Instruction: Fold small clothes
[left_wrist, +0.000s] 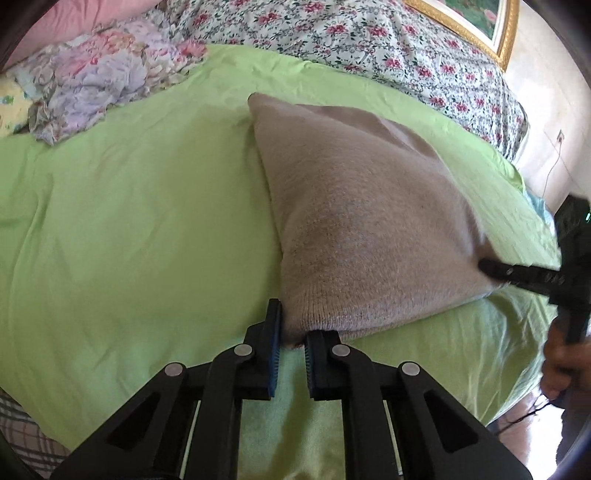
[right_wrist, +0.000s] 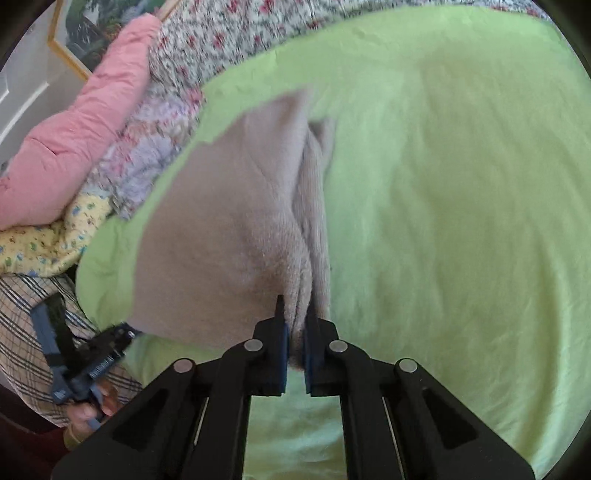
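A small beige knitted garment (left_wrist: 365, 229) lies on a light green sheet (left_wrist: 129, 221). My left gripper (left_wrist: 293, 332) is shut on its near left corner, with the knit pinched between the blue pads. In that view the right gripper's finger (left_wrist: 517, 275) reaches the garment's right corner. In the right wrist view the same garment (right_wrist: 229, 229) rises toward me in folds, and my right gripper (right_wrist: 295, 328) is shut on its bunched near corner. The left gripper (right_wrist: 92, 365) shows there at the lower left, held in a hand.
Floral bedding (left_wrist: 369, 48) and a pink quilt (right_wrist: 74, 129) are heaped along the far side of the bed. A gold-framed picture (left_wrist: 491, 26) leans on the wall. A person's plaid sleeve (right_wrist: 29, 332) is at the lower left. The green sheet (right_wrist: 461, 221) spreads wide to the right.
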